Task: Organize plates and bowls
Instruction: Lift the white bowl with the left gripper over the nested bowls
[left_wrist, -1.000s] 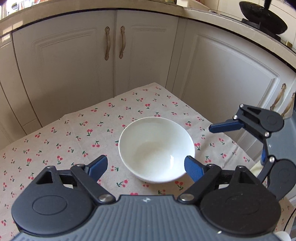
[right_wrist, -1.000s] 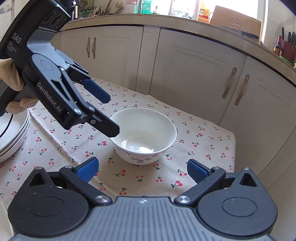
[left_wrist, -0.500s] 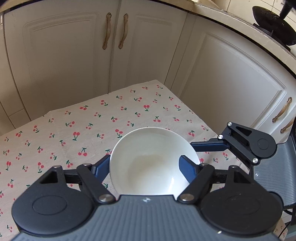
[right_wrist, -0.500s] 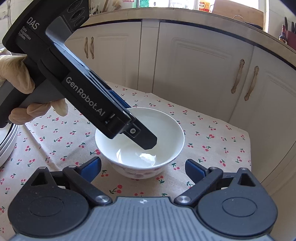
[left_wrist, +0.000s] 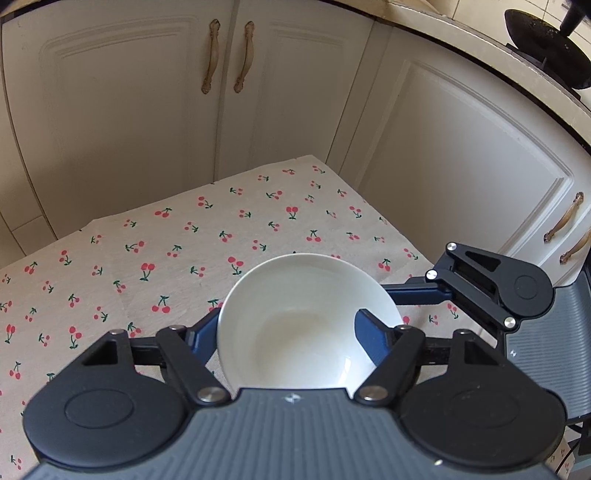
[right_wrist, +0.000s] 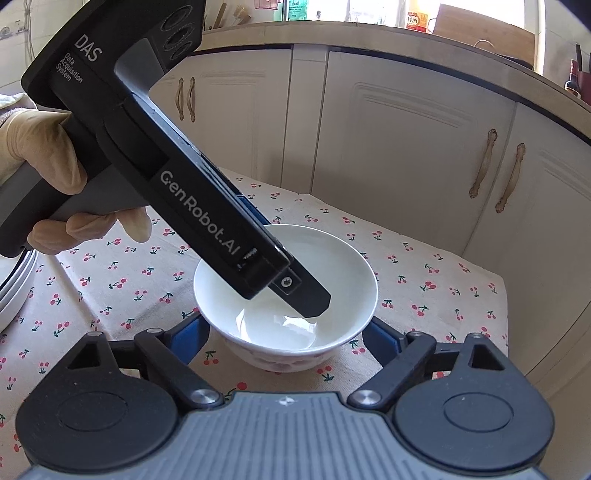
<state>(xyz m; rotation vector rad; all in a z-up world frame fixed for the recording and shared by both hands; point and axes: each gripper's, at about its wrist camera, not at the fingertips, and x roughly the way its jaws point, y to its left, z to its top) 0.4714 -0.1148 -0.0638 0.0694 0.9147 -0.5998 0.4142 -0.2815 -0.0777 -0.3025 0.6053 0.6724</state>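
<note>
A white bowl (left_wrist: 306, 317) stands on the cherry-print tablecloth (left_wrist: 166, 236). My left gripper (left_wrist: 284, 332) straddles its near rim, left finger outside, right finger inside the bowl; the jaws are open around the rim. In the right wrist view the same bowl (right_wrist: 332, 273) has the left gripper's finger reaching down into it. My right gripper (right_wrist: 284, 339) is open with a finger on each side of the bowl, close to its wall but apart from it. It also shows in the left wrist view (left_wrist: 491, 291) at the bowl's right.
White plates (right_wrist: 14, 291) are stacked at the left table edge. Cream cabinet doors (left_wrist: 147, 96) rise close behind the table. The table's far corner (left_wrist: 314, 162) and right edge (right_wrist: 495, 280) are near. A dark pan (left_wrist: 546, 48) sits on the counter.
My left gripper has come down over the bowl, one finger entering it. My right gripper has moved forward until its fingers flank the bowl.
</note>
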